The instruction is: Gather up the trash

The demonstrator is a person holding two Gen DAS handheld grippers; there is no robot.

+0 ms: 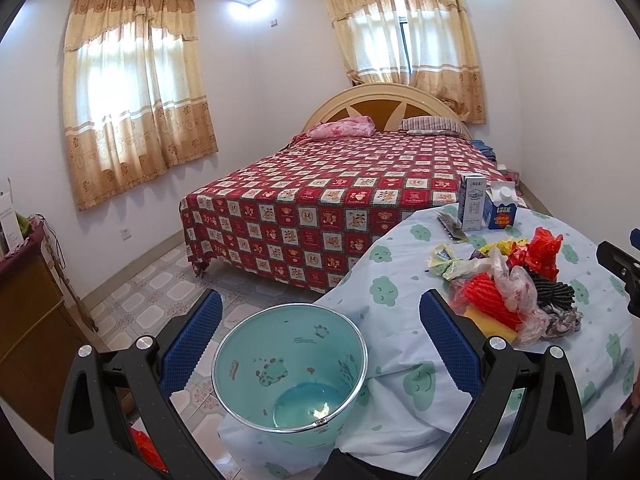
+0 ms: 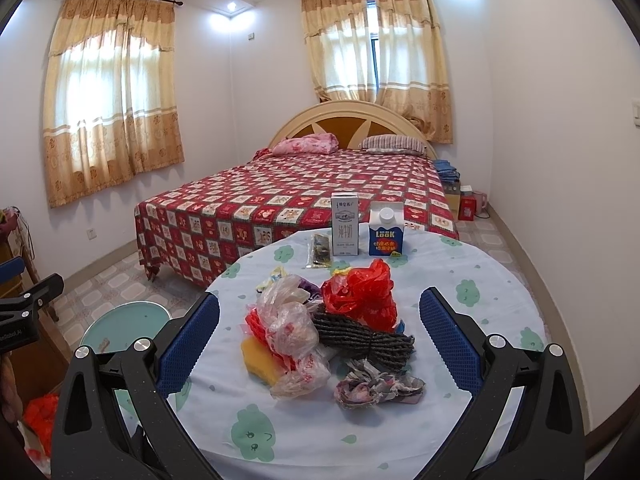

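Behind the clear plastic bag [image 2: 290, 320], the red netting [image 2: 256, 326] and yellow sponge [image 2: 256, 358] show only in part, the print on the milk carton [image 2: 344, 224] beyond it is too small to read, and the counter's [image 2: 480, 280] near edge is cut off by the frame.

Cartons: two, a white milk carton [image 2: 344, 224] and a blue juice carton [image 2: 386, 233]
Bins: one teal bin [image 1: 289, 368]
Rope bundles: one dark bundle [image 2: 362, 338]
Red plastic bags: one [image 2: 362, 296]
Sponges: one yellow sponge [image 2: 258, 360]
Pillows: two, pink pillow [image 2: 306, 145] and striped pillow [image 2: 394, 144]
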